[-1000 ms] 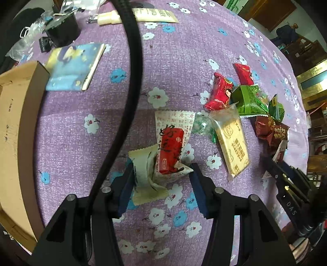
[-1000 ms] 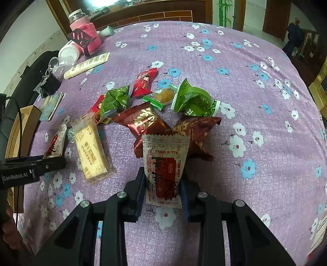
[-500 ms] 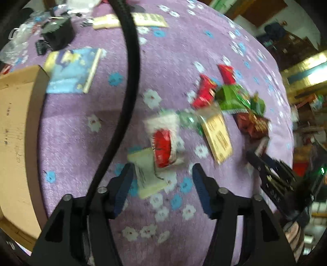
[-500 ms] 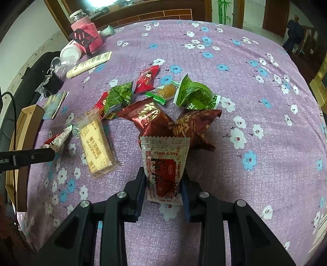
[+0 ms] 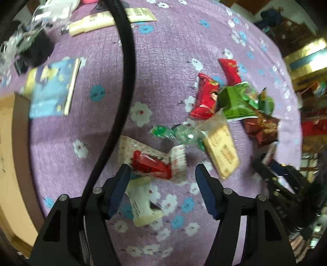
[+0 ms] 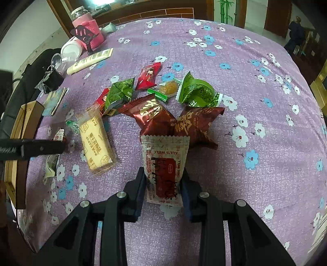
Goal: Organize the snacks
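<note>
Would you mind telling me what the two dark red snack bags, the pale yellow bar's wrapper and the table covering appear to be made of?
Dark red snack bags: probably foil-laminated plastic, glossy, judging by bright glints and sharp creases.
Pale yellow bar's wrapper: clear, shiny plastic film; the bar shows through and the crimped end is see-through.
Table covering: likely woven cloth, matte purple with printed flowers; a fine grid texture shows.

Table (image 6: 255, 86) — covered by a purple cloth printed with white and blue flowers; dark wood panelling (image 6: 155, 12) runs along the far wall, under a bright light source (image 6: 102, 2); white wall (image 6: 30, 26) at left; brown door (image 6: 278, 14) at upper right — bamboo motif (image 6: 226, 10) beside it.
</note>
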